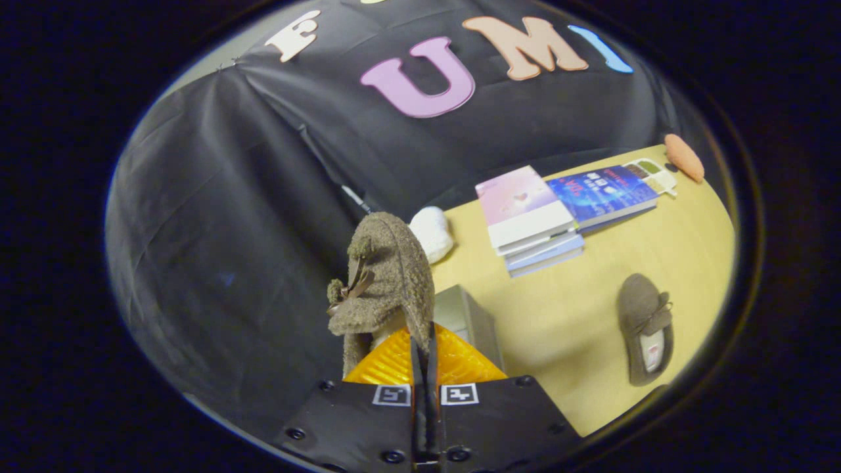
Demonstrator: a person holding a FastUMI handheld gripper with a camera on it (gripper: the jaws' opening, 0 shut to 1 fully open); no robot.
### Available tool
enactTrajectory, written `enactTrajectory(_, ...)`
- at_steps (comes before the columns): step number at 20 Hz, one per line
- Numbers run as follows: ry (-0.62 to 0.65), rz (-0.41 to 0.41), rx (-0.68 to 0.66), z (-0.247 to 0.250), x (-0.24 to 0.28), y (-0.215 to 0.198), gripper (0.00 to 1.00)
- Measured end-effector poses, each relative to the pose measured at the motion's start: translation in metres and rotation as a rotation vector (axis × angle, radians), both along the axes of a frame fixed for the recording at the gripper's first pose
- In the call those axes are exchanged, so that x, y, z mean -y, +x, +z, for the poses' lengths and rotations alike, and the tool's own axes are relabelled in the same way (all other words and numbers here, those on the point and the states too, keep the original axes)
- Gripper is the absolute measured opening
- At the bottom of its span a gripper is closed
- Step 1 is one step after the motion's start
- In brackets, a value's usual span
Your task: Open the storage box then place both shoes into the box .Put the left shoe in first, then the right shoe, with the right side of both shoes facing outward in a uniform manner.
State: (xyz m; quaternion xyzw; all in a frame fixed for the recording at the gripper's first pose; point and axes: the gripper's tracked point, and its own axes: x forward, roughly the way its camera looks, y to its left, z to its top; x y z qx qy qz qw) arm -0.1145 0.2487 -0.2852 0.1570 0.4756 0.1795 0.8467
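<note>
Jaws [425, 341] clamped on brown shoe [384, 276] — held above table [578, 309].

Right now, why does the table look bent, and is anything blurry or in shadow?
In the gripper view, fisheye distortion curves the table edge; the gripper, its jaws shut on the lifted shoe, looks soft this close, while the books and the other shoe stay sharp; the storage box throws a faint shadow.
</note>
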Motion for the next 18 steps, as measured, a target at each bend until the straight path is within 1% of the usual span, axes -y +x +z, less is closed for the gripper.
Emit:
enactTrajectory(3,-0.023,0.064,-0.033,-0.019,-0.019,-0.023,0.03)
enactTrajectory(11,-0.097,0.122,-0.146,-0.073,-0.044,-0.065,0.03)
enactTrajectory(14,-0.116,0.135,-0.164,-0.087,-0.052,-0.071,0.04)
enactTrajectory(15,-0.107,0.150,-0.174,-0.094,-0.060,-0.075,0.08)
enactTrajectory(18,-0.112,0.183,-0.192,-0.103,-0.063,-0.086,0.29)
